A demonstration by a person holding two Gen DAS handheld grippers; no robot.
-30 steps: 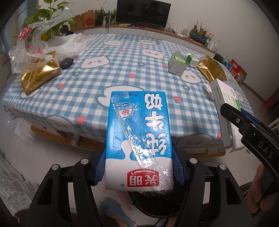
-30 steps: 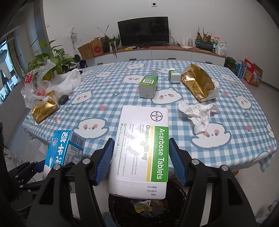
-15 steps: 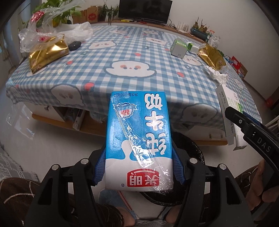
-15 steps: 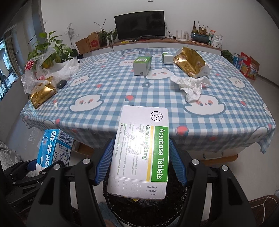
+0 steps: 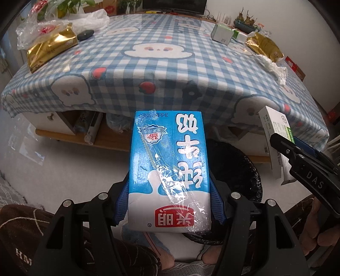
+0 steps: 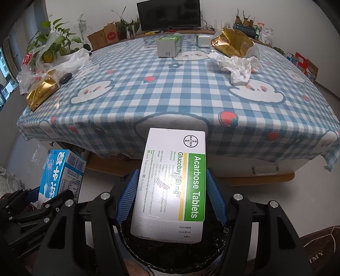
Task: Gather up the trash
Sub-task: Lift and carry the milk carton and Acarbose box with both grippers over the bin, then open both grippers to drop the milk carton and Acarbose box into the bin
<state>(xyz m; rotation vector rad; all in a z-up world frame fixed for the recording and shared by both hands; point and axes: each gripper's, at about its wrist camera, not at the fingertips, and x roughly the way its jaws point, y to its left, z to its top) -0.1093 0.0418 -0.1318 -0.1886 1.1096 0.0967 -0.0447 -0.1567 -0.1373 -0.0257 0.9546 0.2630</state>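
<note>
My left gripper [image 5: 170,203] clamps a blue milk carton [image 5: 169,169] (straw taped on); right gripper [image 6: 170,195] clamps a white-green pill box [image 6: 172,186]. Both over the black bin [image 6: 174,252].

A table [image 6: 170,99] with a blue and white checked cloth fills the middle of the room. Behind it, at 12 o'clock, a dark television [image 6: 169,13] stands on a long low cabinet [image 6: 148,34]. At 10 o'clock a green plant [image 6: 53,42] grows near the table corner, and cardboard boxes [image 6: 104,37] stand beside it. A small dark computer mouse [image 6: 65,78] lies on the cloth at 9 o'clock.
</note>
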